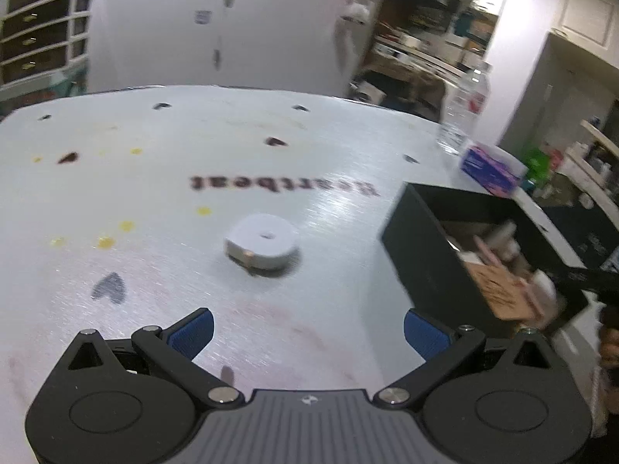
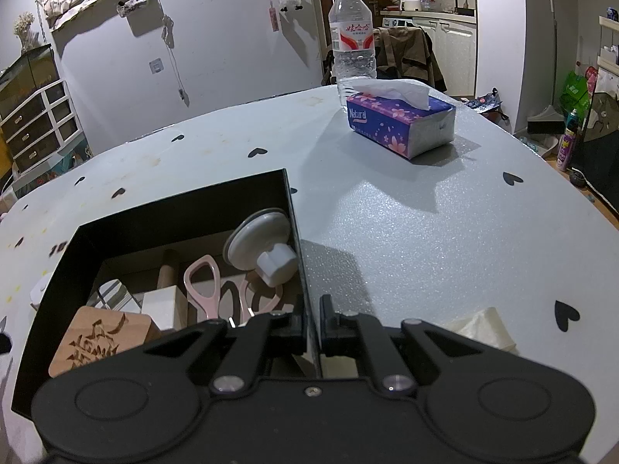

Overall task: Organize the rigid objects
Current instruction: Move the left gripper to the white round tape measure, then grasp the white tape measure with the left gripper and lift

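Note:
A white round disc-shaped object lies on the table ahead of my left gripper, which is open and empty above the tabletop. A black box stands to its right; it also shows in the left wrist view. My right gripper is shut on the box's right wall. Inside lie pink scissors, a white suction-cup holder, a carved wooden coaster, a white block and a wooden stick.
A purple tissue pack and a water bottle stand at the table's far right. A crumpled tissue lies right of my right gripper. The tablecloth carries heart prints and yellow stains. Drawers stand at the left wall.

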The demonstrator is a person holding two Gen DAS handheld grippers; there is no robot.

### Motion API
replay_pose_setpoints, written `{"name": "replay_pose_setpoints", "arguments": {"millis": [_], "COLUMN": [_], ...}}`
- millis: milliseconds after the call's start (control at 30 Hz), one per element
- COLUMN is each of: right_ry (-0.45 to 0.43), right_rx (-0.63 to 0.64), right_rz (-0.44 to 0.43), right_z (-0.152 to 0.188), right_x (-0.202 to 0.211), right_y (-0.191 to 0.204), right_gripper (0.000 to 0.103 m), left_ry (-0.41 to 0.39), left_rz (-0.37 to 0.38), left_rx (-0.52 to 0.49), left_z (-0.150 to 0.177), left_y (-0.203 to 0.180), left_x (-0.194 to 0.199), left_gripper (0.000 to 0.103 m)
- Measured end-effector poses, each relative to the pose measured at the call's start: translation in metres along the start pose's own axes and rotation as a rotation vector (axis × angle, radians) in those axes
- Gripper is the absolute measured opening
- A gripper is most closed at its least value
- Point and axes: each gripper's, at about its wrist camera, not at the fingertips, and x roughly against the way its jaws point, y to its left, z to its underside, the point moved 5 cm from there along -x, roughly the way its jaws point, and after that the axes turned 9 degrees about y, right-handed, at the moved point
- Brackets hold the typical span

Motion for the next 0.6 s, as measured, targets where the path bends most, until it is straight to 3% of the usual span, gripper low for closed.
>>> {"name": "replay_pose_setpoints", "arguments": {"millis": [267,433,600], "right_ry": [0.0,0.0,0.001], "right_rx": [-0.001,0.0,-0.002], "right_rz": [-0.001,-0.001,-0.001], "right_z": [0.0,0.0,0.0], "right_x": [0.0,0.0,0.0], "right_y": [0.0,0.0,0.0], "right_gripper": [0.006,0.006,0.006], "left_ry": [-0.085,-0.083,-0.075], "left_rz": [-0.182,-0.203,-0.249], "left_rx": [0.005,-0.013,-0.016], "left_z": [-0.022,-0.033,-0.038], "left_y": [0.013,0.009,0.009], "left_x": [-0.022,-0.043,-0.062], "left_gripper": [0.102,0.096,0.083]}}
